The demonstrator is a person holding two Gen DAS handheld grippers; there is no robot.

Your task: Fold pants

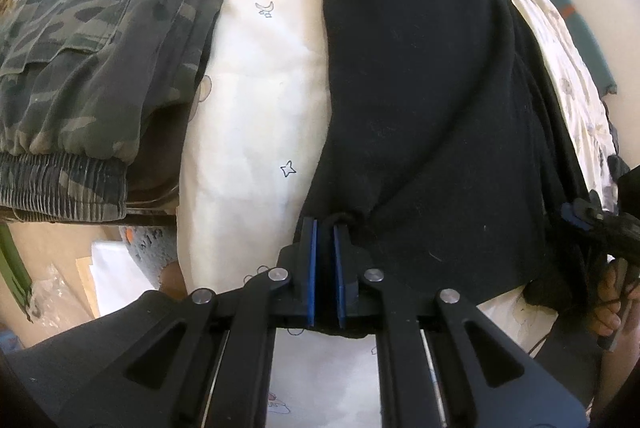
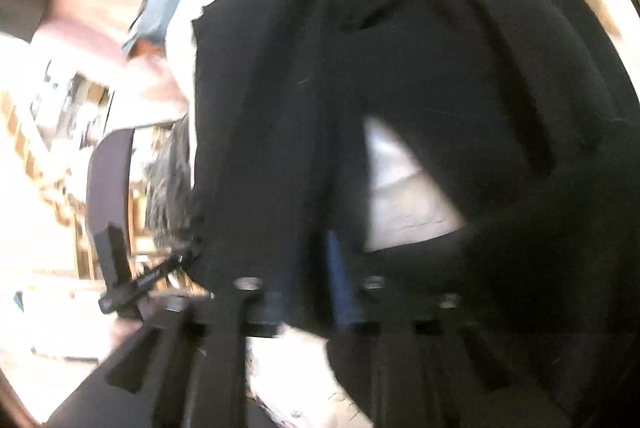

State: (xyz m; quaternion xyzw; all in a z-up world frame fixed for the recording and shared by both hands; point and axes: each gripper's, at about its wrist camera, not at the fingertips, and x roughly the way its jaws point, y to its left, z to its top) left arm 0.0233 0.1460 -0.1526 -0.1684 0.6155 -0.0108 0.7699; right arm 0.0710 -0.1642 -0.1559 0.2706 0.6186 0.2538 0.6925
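Note:
Black pants (image 1: 420, 87) lie spread over white printed bedding (image 1: 260, 87). My left gripper (image 1: 325, 228) is shut on the pants' near edge, a small fold of black cloth pinched between its blue pads (image 1: 310, 268). At the right rim of this view, my right gripper (image 1: 588, 218) sits at the pants' side edge with a hand (image 1: 612, 304) on it. The right wrist view is blurred and the black pants (image 2: 420, 67) fill it. There my right gripper (image 2: 308, 248) has its blue pads (image 2: 338, 276) apart, with loose black cloth draped between and over them.
Folded camouflage pants (image 1: 80, 67) lie at the left on the bed's edge. Below them are the floor, cardboard and papers (image 1: 104, 276). A teal cloth (image 1: 580, 27) lies at the far right. A pale patch of bedding (image 2: 404, 187) shows through a gap in the pants.

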